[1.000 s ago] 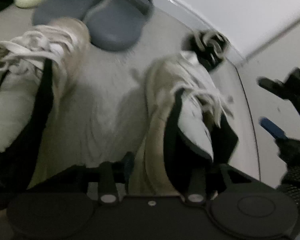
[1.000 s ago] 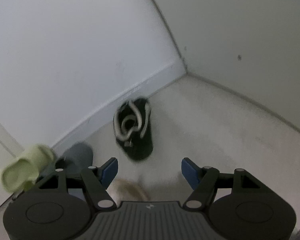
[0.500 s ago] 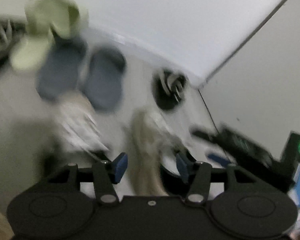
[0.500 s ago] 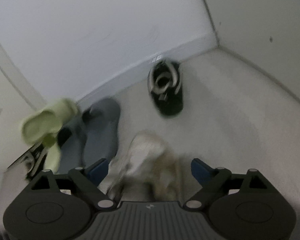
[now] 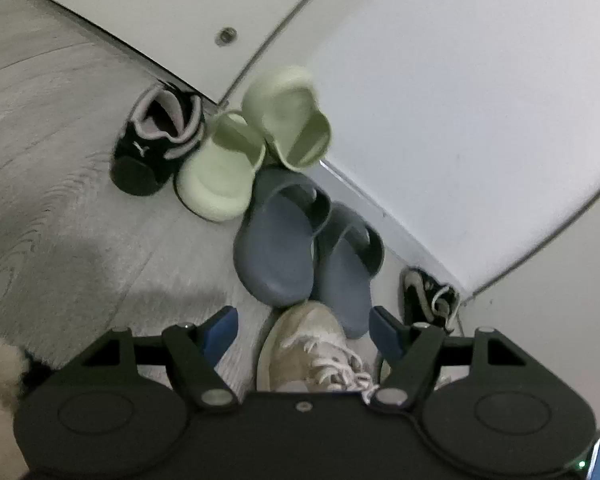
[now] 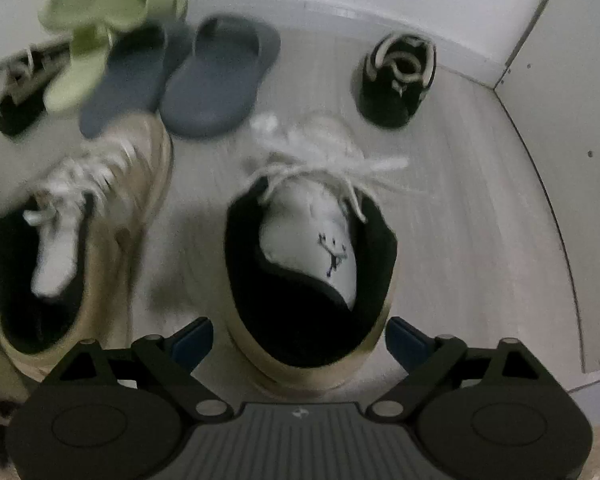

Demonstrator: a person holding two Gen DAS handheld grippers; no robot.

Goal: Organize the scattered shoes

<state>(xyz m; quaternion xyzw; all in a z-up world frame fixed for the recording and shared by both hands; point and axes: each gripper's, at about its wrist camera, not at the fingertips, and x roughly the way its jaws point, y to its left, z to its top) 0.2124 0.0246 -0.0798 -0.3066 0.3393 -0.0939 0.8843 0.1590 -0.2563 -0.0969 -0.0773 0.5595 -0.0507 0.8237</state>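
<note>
- Against the baseboard at the far edge of the floor (image 5: 60, 208) sit two blue-grey slides (image 5: 284, 240) side by side, touching.
- Just beside them lie two pale green slides (image 5: 220, 172); one is tipped up against the wall.
- A black sneaker (image 5: 152, 148) stands at the end of that row; its mate (image 6: 400, 80) sits alone near the room's corner.
- Two beige high-top sneakers with white laces stand nearer, apart from each other.
- The right gripper (image 6: 300, 336) is spread wide, blue pads either side of the heel of one beige sneaker (image 6: 312, 248), not clamping it.
- The left gripper (image 5: 302, 326) is released, hovering above the toe of the other beige sneaker (image 5: 308, 344).
</note>
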